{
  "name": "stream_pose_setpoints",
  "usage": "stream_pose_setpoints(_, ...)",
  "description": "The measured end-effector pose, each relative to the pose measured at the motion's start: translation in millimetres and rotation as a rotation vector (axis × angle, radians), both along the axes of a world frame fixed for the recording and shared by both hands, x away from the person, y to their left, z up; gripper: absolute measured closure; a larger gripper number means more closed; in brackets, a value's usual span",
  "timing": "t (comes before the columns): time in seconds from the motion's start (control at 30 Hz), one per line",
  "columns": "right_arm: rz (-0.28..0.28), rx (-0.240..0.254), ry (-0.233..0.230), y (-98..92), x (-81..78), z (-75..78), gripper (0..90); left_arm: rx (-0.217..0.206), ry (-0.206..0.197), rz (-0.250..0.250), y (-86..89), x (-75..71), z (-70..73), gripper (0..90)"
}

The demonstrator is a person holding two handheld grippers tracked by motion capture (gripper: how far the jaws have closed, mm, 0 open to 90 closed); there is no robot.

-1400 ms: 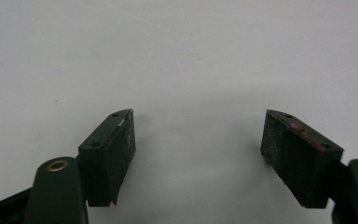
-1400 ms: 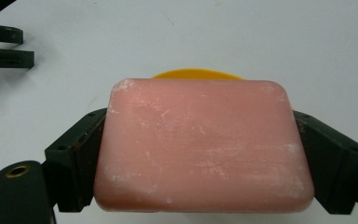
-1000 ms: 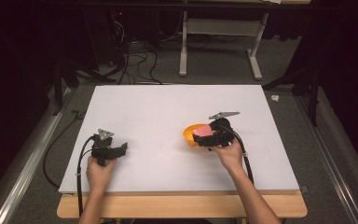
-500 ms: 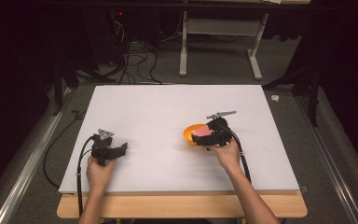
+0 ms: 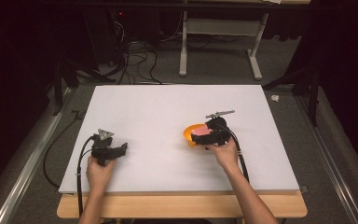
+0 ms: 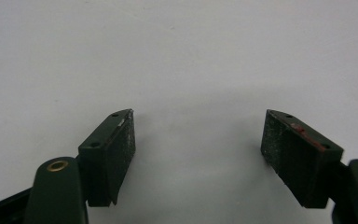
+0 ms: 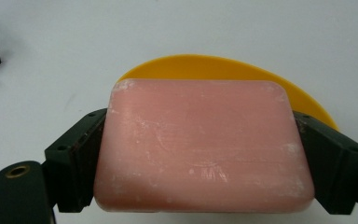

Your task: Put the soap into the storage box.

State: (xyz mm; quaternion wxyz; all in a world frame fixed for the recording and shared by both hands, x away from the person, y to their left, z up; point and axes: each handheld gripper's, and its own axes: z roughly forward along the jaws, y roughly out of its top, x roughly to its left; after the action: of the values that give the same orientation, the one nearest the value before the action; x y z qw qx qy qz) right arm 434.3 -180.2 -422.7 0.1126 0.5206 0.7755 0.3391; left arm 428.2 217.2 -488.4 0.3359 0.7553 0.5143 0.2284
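Pink soap bar (image 7: 204,145) clamped between right jaws.

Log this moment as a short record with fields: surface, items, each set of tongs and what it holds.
surface: white table
items: pink soap bar; orange dish just behind it
right tongs: jaws pressed on the two ends of the soap bar, in front of the orange dish
left tongs: jaws wide apart, nothing between them, bare table beneath
left hand: at the near left of the table
right hand: near the table's middle right
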Motion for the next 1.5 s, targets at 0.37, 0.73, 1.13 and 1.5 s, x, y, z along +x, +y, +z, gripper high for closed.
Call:
stream_pose_setpoints(0.37, -0.015, 0.002, 0.008, 0.5, 2.2, -0.9, 13.5, -0.001, 0.0, 0.0, 0.0, 0.1, 0.0, 26.4)
stream_pose_setpoints(0.73, -0.044, -0.001, 0.024, 1.1, 5.8, -4.3, 13.4, -0.001, 0.0, 0.0, 0.1, 0.1, 0.0, 26.5)
stream_pose_setpoints(1.13, -0.069, -0.007, 0.038, 1.5, 8.8, -8.5, 13.3, -0.001, 0.0, 0.0, 0.0, 0.0, 0.0, 26.5)
stream_pose_setpoints(1.5, -0.089, 0.011, -0.008, 0.6, 6.6, -3.5, 13.2, 0.0, 0.0, 0.0, 0.0, 0.0, 0.0, 26.5)
